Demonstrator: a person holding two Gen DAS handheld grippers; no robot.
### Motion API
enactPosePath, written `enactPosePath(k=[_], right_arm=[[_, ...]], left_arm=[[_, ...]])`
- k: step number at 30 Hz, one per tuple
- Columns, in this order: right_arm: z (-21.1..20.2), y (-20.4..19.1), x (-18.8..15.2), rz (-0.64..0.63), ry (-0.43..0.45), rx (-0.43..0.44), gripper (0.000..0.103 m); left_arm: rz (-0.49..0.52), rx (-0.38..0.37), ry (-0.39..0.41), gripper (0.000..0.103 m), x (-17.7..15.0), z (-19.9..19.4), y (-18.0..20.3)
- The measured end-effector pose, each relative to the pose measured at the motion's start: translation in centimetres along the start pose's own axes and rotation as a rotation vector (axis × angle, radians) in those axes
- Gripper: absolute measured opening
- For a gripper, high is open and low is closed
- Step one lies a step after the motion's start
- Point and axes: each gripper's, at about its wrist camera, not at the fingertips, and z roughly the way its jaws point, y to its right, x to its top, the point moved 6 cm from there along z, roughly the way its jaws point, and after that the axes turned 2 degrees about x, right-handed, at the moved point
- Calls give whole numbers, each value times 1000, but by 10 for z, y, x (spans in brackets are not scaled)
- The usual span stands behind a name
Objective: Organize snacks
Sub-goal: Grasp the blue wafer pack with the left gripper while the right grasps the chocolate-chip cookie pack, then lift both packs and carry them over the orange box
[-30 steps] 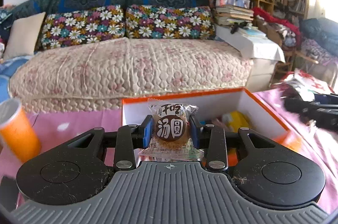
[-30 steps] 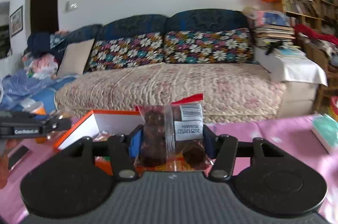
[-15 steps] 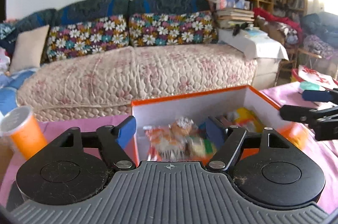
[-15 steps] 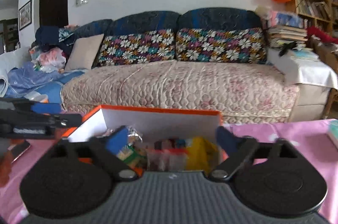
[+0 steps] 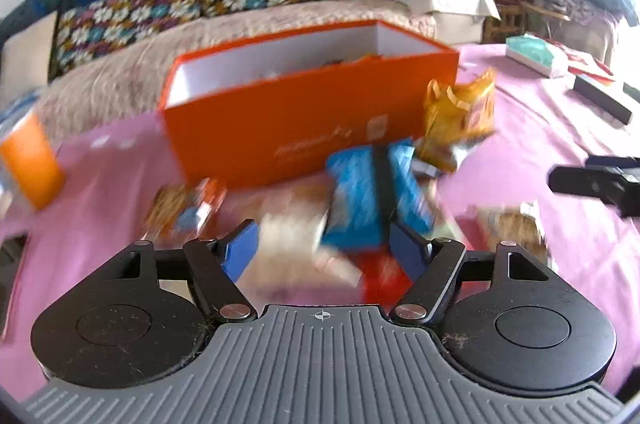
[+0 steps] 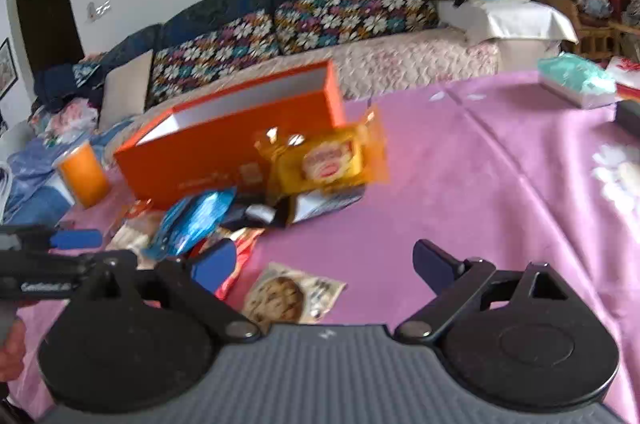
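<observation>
An open orange box [image 5: 304,112] stands on the pink tablecloth; it also shows in the right wrist view [image 6: 228,144]. Loose snacks lie in front of it: a blue packet [image 5: 360,200] [image 6: 192,220], a yellow bag [image 5: 460,116] [image 6: 328,160] leaning on the box, an orange packet [image 5: 184,208], a pale packet [image 5: 288,228] and a cookie packet [image 6: 288,294]. My left gripper [image 5: 324,248] is open and empty above the blurred snack pile. My right gripper [image 6: 324,260] is open and empty above the cookie packet. The left gripper [image 6: 76,240] shows at the right view's left edge.
An orange cup [image 5: 28,160] [image 6: 82,174] stands left of the box. A teal tissue pack [image 6: 576,84] and a dark flat box [image 5: 600,96] lie at the table's right side. A sofa [image 6: 320,36] runs behind the table.
Both grippers let go of their snacks into the box, opened, then pulled back and tilted down to the snack pile in front of it.
</observation>
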Motion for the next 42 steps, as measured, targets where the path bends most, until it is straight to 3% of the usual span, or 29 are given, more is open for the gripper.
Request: enactPosePath(k=[5,6,7,8,9,11,17,20,23,26,31,33,39,41,42], right_arm=[[-8,19,7,85,27,9,94],[-10,23,9,96,29,3,94],[-11,26,9,105,30,0,94],[-13,30,10,114,32,1,94],[-14,32,10,124,31,1,94],[-14,34,9,131,19,5,94],[-4,17,-9,70,-73,44,94],[4,-5,-22,-7,-120,70,94],[14,-24,-30,-71,-142,69,94],[26,-38,-33,-113,-151,45,93],[39,-40,-40,-186,-150,-3,71],[35,-33,-39,-200,-145,-19,53],[14,0,-41,-186,-131,-59,49],[9,6,-42,-183,-129,-64,49],[7,8,-42,-180,-130,-63,50]], left_arm=[[24,-15,-51,54,28,48,22],[27,-18,-72,49,29,57,25],[22,-13,-95,34,28,64,26],[14,-13,-101,31,28,67,26],[4,-12,-102,21,27,66,25],[-27,-31,-99,19,24,54,22],[-78,-34,-99,19,-22,-19,-4],[-109,19,-128,19,-59,-49,-25],[-138,93,-144,19,-85,-60,-43],[-225,91,-165,19,-99,-56,-58],[-226,96,-151,22,-98,-50,-58],[-203,105,-143,22,-98,-50,-54],[-175,122,-134,25,-103,-50,-50],[-167,126,-139,34,-103,-51,-48],[-164,130,-141,45,-103,-52,-47]])
